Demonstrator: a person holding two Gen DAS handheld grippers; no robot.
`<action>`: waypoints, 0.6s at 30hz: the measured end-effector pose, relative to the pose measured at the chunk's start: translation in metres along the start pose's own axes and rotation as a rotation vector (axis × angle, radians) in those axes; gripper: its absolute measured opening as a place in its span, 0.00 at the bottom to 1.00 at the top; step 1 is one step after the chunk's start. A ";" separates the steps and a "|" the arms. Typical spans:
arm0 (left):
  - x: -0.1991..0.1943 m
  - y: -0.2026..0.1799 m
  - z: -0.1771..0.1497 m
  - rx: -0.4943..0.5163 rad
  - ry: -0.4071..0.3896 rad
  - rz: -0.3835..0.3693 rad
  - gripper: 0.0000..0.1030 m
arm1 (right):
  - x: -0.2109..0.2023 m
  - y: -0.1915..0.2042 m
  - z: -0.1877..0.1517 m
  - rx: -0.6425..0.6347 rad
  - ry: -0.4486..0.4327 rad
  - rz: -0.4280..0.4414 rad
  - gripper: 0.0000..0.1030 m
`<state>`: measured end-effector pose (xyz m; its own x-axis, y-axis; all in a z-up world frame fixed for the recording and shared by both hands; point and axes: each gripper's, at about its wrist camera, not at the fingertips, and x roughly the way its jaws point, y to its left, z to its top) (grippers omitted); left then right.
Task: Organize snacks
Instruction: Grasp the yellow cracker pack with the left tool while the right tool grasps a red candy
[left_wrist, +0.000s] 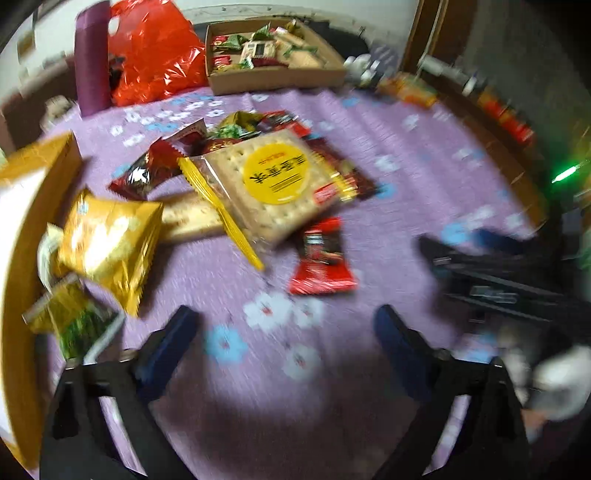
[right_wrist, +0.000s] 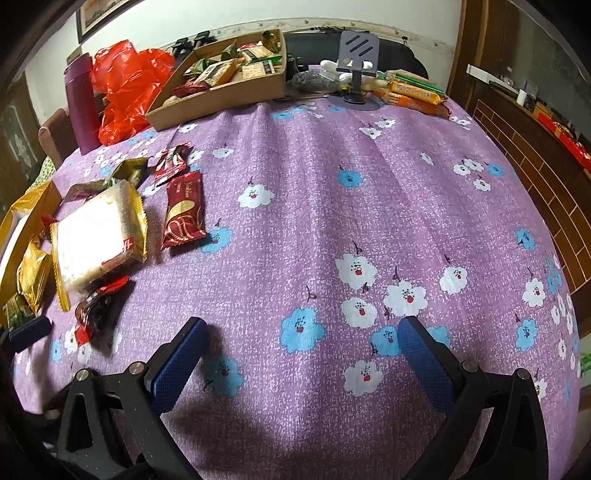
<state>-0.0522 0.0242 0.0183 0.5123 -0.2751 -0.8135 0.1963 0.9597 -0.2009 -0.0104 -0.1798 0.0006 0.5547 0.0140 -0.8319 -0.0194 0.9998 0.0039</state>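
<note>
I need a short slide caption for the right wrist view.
Open right gripper above purple tablecloth; snack packets lie left.

A lilac tablecloth (right_wrist: 332, 206) sprinkled with white and sky-blue flowers (each with a red centre) covers the counter. On it lie a clear cracker pack (left_wrist: 273, 184) bearing a yellow disc, a gold foil packet (left_wrist: 107, 243), a dark red wrapper (right_wrist: 183, 210) with gold swirls, a shiny red plastic bag (right_wrist: 127, 85), a plum-coloured flask (right_wrist: 80, 103) and a plain brown cardboard tray (right_wrist: 221, 94).
</note>
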 end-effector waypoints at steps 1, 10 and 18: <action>-0.009 0.005 -0.001 -0.016 -0.020 -0.030 0.87 | -0.001 0.000 -0.001 -0.007 0.002 0.003 1.00; -0.071 0.069 -0.014 -0.094 -0.163 0.040 0.81 | -0.024 0.038 0.000 -0.080 -0.030 0.199 0.77; -0.069 0.081 -0.017 -0.094 -0.152 0.042 0.59 | -0.012 0.107 0.010 -0.160 0.002 0.248 0.64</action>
<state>-0.0859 0.1222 0.0485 0.6402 -0.2328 -0.7320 0.0961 0.9698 -0.2244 -0.0111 -0.0728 0.0167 0.5151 0.2576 -0.8175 -0.2849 0.9510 0.1201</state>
